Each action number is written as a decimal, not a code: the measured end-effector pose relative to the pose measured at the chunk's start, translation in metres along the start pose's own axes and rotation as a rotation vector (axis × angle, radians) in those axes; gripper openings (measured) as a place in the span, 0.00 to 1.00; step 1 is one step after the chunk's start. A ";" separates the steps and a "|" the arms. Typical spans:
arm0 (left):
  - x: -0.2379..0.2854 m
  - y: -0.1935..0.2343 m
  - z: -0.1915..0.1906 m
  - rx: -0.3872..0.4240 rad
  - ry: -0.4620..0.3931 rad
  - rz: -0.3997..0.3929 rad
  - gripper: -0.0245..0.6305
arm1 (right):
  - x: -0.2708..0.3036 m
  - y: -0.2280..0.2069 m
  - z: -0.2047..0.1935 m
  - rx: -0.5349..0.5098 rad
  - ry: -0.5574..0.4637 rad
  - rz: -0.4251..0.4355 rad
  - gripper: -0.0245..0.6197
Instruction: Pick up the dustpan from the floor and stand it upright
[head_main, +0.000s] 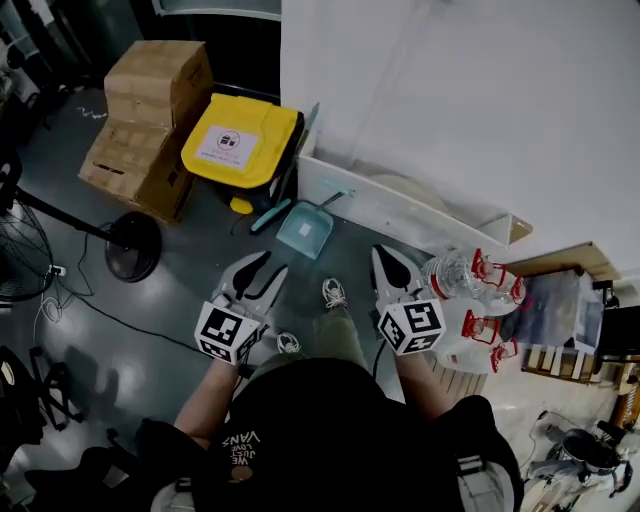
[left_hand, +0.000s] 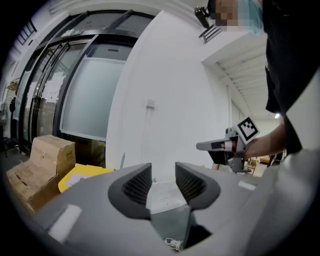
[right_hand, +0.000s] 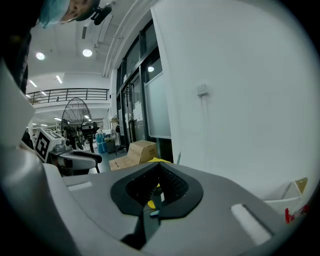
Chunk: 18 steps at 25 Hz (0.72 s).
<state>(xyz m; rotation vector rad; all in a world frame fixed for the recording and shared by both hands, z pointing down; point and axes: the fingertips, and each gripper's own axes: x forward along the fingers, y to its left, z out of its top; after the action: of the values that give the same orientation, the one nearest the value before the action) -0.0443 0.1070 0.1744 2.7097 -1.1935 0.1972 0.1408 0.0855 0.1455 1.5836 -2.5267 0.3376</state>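
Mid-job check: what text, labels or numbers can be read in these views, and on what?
"VANS" (likely, upside down): print on the person's dark top; the smaller lines beside it are too small to read.
White label on the yellow bin lid: too small to read.
Marker cubes: square patterns only, no words.
Red print, right gripper view's edge: cut off.

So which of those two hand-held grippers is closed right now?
The right hand-held gripper: its jaws meet with nothing between them, while the left hand-held gripper shows a clear gap between its jaws.
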 end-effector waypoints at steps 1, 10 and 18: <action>-0.005 0.000 0.002 0.002 -0.004 0.001 0.33 | -0.003 0.003 0.002 -0.002 -0.002 0.001 0.04; -0.037 -0.009 0.027 0.029 -0.056 0.004 0.22 | -0.024 0.025 0.011 -0.010 0.003 0.021 0.04; -0.056 -0.025 0.039 0.040 -0.073 0.007 0.12 | -0.037 0.051 0.007 -0.020 0.030 0.069 0.04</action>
<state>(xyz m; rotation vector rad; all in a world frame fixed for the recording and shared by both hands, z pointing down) -0.0614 0.1561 0.1234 2.7695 -1.2316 0.1252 0.1112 0.1378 0.1244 1.4756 -2.5587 0.3410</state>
